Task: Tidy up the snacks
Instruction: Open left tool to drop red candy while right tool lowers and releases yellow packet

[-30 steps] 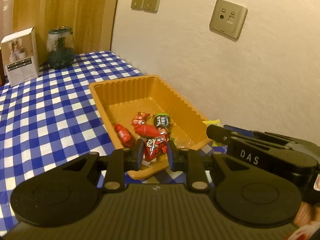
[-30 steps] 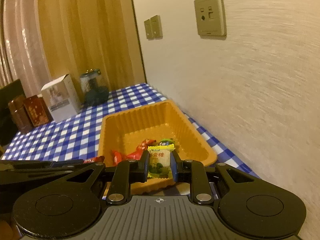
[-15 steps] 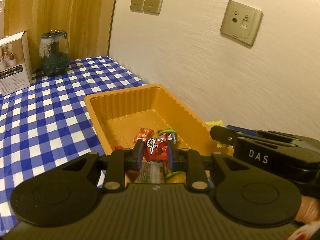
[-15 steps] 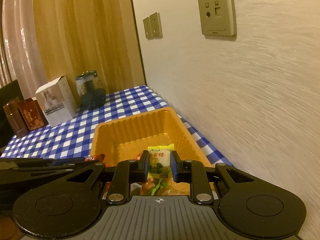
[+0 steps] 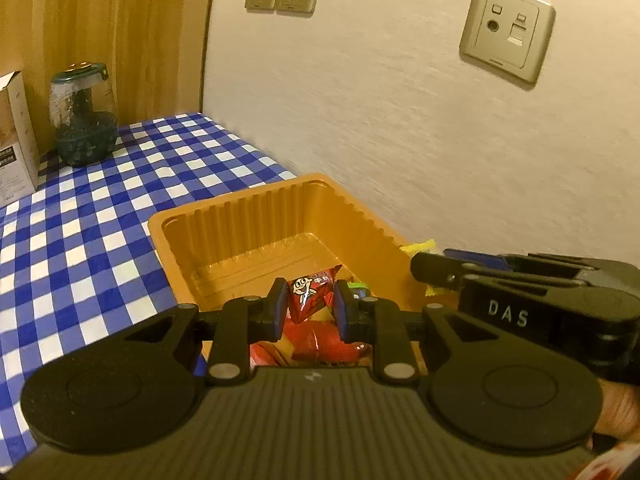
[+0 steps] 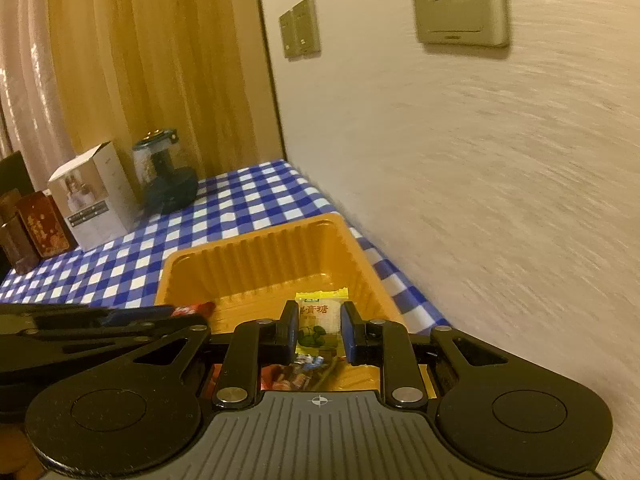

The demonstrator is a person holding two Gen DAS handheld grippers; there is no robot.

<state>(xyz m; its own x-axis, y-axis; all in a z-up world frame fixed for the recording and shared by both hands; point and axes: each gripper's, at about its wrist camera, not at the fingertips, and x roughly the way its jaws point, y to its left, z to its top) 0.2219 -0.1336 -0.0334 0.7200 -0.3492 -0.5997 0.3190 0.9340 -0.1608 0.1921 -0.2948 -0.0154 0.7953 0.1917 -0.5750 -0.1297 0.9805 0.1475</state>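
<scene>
Left wrist view has the left gripper (image 5: 310,310) with its jaws closed on a red snack packet (image 5: 311,294) (cartoon face printed on it), held over the near end of the orange tray (image 5: 240,220). More red wrappers lie in the tray right under the jaws, partly hidden by the gripper body. The right gripper (image 5: 424,266) pokes in from the right side at the tray's right rim, with a bit of yellow wrapper showing at its tip.

Right wrist view: that gripper's jaws are clamped on a yellow candy packet (image 6: 320,326) with green fruit and Chinese text printed on it, also held above the tray's near end, a few loose wrappers visible below it. The tray sits on the bench, which has a blue-and-white checked tablecloth (image 6: 248,208), pushed up close to the wall. Far end of the bench has a glass jar (image 5: 82,116) with a dark lid, a white carton (image 6: 94,196) just beside it, and a couple of dark red boxes (image 6: 42,226) further left.
</scene>
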